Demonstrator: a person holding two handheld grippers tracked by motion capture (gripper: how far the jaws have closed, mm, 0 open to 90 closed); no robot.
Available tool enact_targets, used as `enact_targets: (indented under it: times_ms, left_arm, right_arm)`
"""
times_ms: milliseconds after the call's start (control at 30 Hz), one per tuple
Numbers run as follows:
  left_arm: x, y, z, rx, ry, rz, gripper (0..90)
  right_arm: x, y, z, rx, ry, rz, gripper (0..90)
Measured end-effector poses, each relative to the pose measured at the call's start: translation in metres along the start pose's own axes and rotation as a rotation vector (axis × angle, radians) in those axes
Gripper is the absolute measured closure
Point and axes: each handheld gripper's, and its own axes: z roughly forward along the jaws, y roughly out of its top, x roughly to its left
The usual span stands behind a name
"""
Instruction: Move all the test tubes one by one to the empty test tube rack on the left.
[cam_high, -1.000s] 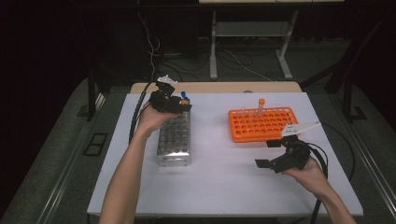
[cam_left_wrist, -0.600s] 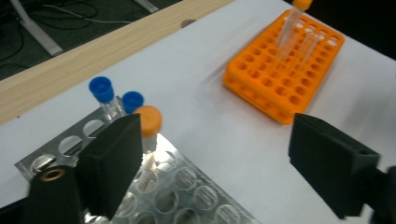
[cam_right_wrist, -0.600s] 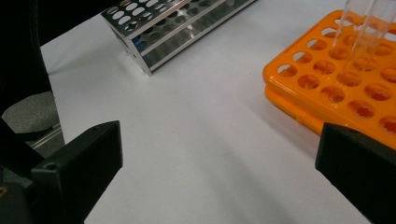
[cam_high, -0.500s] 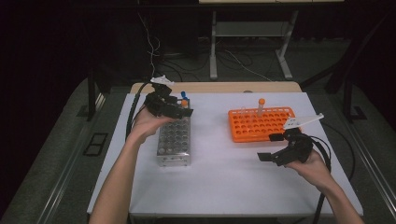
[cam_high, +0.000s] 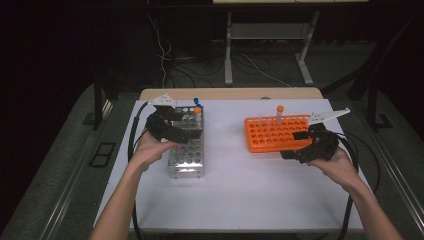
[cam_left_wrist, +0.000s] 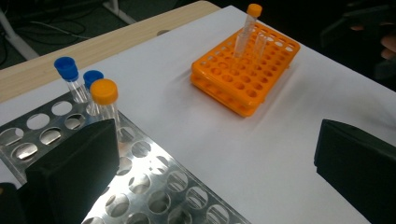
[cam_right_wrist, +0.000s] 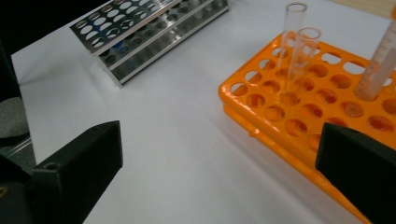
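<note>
Orange-capped tube (cam_left_wrist: 104, 99) standing in far end of steel rack (cam_high: 186, 150), beside two blue-capped tubes (cam_left_wrist: 68, 77) | left gripper (cam_high: 187, 131) over rack, jaws just opened wide, nothing between | orange rack (cam_high: 272, 134) at right, holding capped tube (cam_high: 280, 114) | right gripper (cam_high: 295, 146) just beside it, jaws spread, empty

Bright, evenly lit white table (cam_high: 240, 200) amid dark surroundings; soft shadows, slight blur.
</note>
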Motion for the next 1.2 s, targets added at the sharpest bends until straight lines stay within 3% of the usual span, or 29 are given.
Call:
enact_targets:
  times_ms: [467, 967, 1000, 1067, 1200]
  left_arm:
    - [-0.024, -0.030, -0.017, -0.024, -0.032, 0.024, 0.0]
    - [-0.040, -0.055, -0.019, -0.035, -0.069, 0.033, 0.0]
    - [-0.041, -0.057, -0.019, -0.038, -0.072, 0.032, 0.0]
    - [-0.042, -0.060, -0.018, -0.041, -0.078, 0.027, 0.0]
    - [-0.045, -0.066, -0.016, -0.038, -0.087, 0.031, 0.0]
  right_arm:
    - [-0.029, 0.017, 0.005, 0.009, -0.055, 0.020, 0.3]
    - [-0.073, 0.024, 0.024, -0.006, -0.139, 0.075, 0.4]
    - [-0.075, 0.024, 0.026, -0.001, -0.145, 0.083, 0.9]
    - [-0.080, 0.022, 0.030, 0.002, -0.151, 0.075, 13.0]
    - [-0.089, 0.020, 0.037, 0.008, -0.168, 0.075, 17.0]
